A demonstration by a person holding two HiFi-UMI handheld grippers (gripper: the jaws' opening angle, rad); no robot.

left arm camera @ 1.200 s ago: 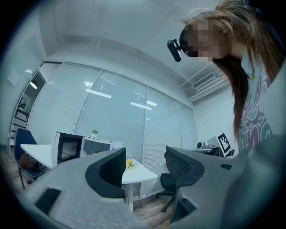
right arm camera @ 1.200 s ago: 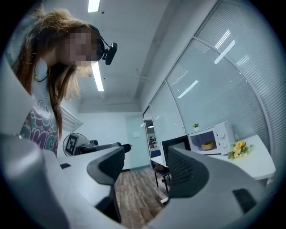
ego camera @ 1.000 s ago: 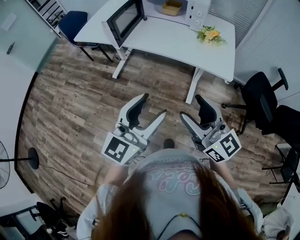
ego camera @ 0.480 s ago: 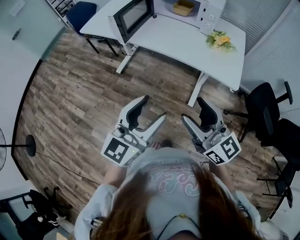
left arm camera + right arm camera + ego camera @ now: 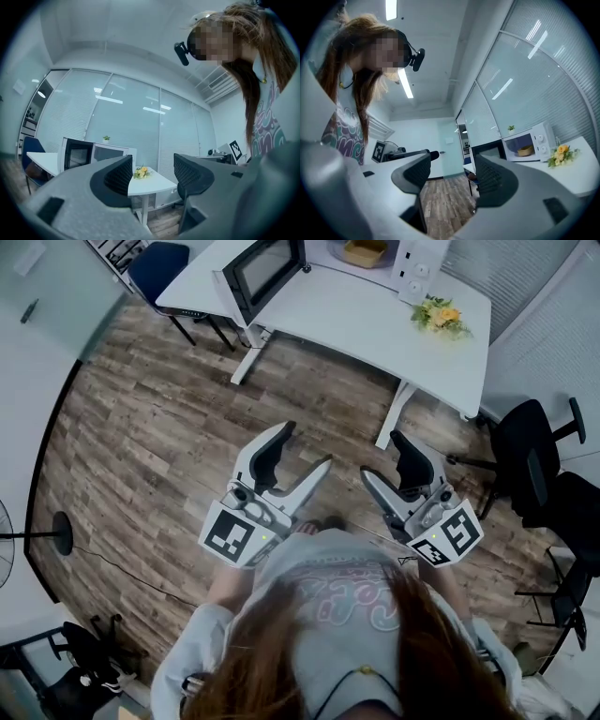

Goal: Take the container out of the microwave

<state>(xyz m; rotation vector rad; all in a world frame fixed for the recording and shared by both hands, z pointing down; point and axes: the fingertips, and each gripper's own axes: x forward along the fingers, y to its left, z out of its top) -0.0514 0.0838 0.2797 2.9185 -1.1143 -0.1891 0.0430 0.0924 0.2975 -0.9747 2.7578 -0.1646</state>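
Note:
The white microwave [image 5: 394,259] stands on a white table [image 5: 375,324] at the top of the head view, with its dark-windowed door [image 5: 267,268] swung open. A tan container [image 5: 361,251] sits inside the cavity, and the right gripper view shows the container [image 5: 525,151] too. My left gripper [image 5: 302,451] and right gripper [image 5: 382,457] are held side by side in front of the person's body, over the wood floor and well short of the table. Both are open with nothing between the jaws. In the left gripper view the microwave [image 5: 93,154] is far off beyond the left gripper [image 5: 152,173].
Yellow flowers [image 5: 439,315] lie on the table right of the microwave. Black office chairs [image 5: 525,446] stand at the right and a blue chair [image 5: 155,263] beyond the table's left end. A round stand base [image 5: 56,545] rests on the floor at the left.
The head view has shifted a little, so the table and microwave sit slightly further right and higher. Both grippers stay open in much the same place before the body.

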